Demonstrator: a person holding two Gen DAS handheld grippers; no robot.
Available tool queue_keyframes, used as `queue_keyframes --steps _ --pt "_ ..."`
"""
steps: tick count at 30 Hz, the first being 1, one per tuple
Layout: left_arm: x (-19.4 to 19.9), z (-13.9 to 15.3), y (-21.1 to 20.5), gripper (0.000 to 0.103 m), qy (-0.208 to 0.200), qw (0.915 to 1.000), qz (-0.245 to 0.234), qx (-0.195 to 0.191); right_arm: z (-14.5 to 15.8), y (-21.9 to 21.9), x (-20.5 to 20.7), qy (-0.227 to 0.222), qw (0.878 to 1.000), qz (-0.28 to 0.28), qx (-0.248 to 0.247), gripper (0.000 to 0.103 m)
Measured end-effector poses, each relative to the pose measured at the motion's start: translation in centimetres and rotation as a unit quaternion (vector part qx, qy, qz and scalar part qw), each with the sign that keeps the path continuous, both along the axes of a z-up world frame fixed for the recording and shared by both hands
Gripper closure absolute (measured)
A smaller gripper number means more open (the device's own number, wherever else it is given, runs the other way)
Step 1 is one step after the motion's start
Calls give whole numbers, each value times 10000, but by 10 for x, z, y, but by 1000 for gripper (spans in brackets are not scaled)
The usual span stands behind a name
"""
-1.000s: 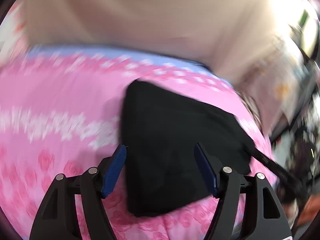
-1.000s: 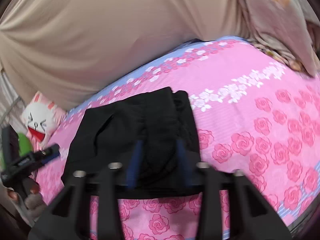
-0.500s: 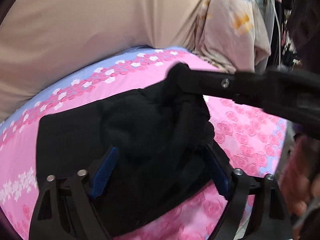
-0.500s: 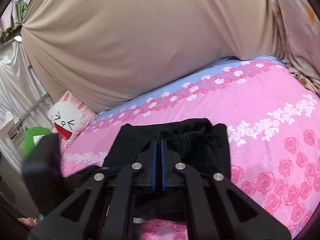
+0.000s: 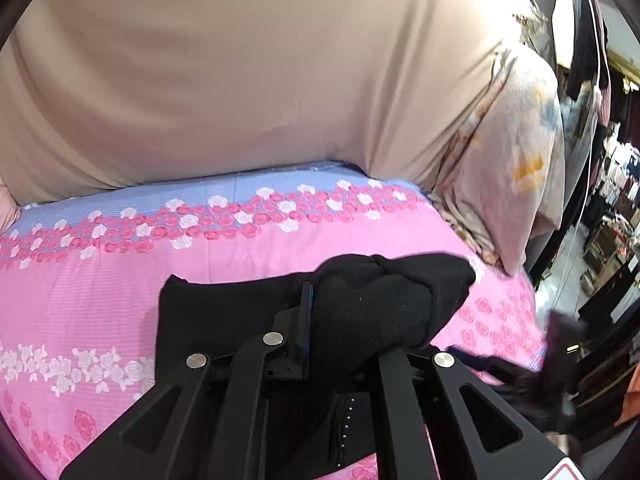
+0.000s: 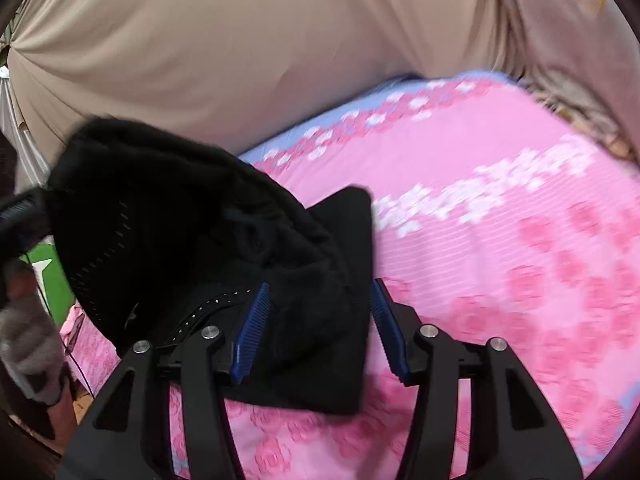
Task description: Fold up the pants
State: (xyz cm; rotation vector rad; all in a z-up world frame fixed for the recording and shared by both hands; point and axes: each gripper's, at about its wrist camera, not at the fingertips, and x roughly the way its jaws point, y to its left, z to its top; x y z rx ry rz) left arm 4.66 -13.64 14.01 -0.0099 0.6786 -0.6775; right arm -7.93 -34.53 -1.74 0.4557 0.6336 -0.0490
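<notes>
Black left hand-held gripper [image 5: 310, 312]: we see its two blue-padded fingers pressed together on a raised bunch of the black soft fabric pants [image 5: 384, 304], so it is clamped on the cloth.
Left grip detail: we see the gathered black cloth bulging to the right of the closed fingers and lifted above the flat part of the garment.
Black right hand-held gripper [image 6: 318, 328]: we see its jaws opening, the blue ribbed pads [image 6: 252, 328] standing apart with a fold of the pants between them; neither pad visibly presses the cloth.
Pants, right view [image 6: 208, 248]: we see one end lifted high at the left, where the other tool holds it, and the rest sloping down to a flat corner on the bed.
Bed: we see the pants lying on a pink bedsheet with red and white printed roses [image 5: 88, 280] and a pale blue border band along its far edge.
Backdrop: we see a beige draped cloth [image 5: 240, 80] hanging behind the bed.
Right of the bed: we see a pale floral pillow [image 5: 516, 152] leaning at the corner.
</notes>
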Motion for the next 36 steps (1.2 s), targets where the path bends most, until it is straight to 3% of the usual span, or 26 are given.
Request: queue_keyframes --steps 1,3,6,8,10,13,14,15,18,22,23,25,26,28,31,33,35,36 --pt "1 1 0 99 -12 10000 15 19 -3 4 8 110 9999 96 10 95" --pt "-1 5 0 99 -13 10000 10 49 10 13 7 -133 9997 206 45 95" --pt "-9 17 -1 99 -106 9999 -109 -64 60 23 -27 -995 9937 437 273 95" --pt "-18 19 -5 99 -143 9994 -269 -140 77 23 -48 -1268 9904 462 299 95" --pt "-23 10 -19 99 -76 9988 -474 -49 54 13 -54 -857 9960 154 191 95" --pt "-20 -18 -44 99 281 9971 -691 142 -14 2 -35 619 9970 -385 -254 88" --pt "-16 -25 -48 99 424 9962 -756 125 -19 1 -40 537 9969 -532 -233 73" --pt "-15 -28 -49 99 465 9959 -759 125 -13 2 -50 301 9974 -642 -139 70" --pt "-14 -28 -50 99 387 9968 -680 146 19 9 -58 -228 9984 -502 -153 63" --pt "-11 -23 -46 99 346 9974 -627 92 30 21 -24 -155 9988 -168 -434 64" --pt "-10 -22 -46 99 350 9974 -625 81 25 21 -10 -68 9990 -111 -438 65" --pt "-9 -20 -46 99 313 9977 -602 84 13 22 9 150 9990 -60 -423 80" --pt "-8 -18 -46 99 283 9978 -590 90 5 22 20 315 9989 16 -344 100" --pt "-6 -15 -45 99 244 9980 -576 77 2 24 26 275 9993 230 45 100" --pt "-6 -10 -46 99 174 9979 -616 49 18 48 22 -181 9961 771 393 100" --pt "-6 -14 -51 99 223 9974 -681 73 11 55 34 -27 9944 954 460 100" --pt "-7 -30 -65 98 433 9950 -868 220 -9 49 42 441 9973 551 193 96" --pt "-8 -42 -71 95 531 9937 -936 304 -13 43 38 480 9975 464 221 99"
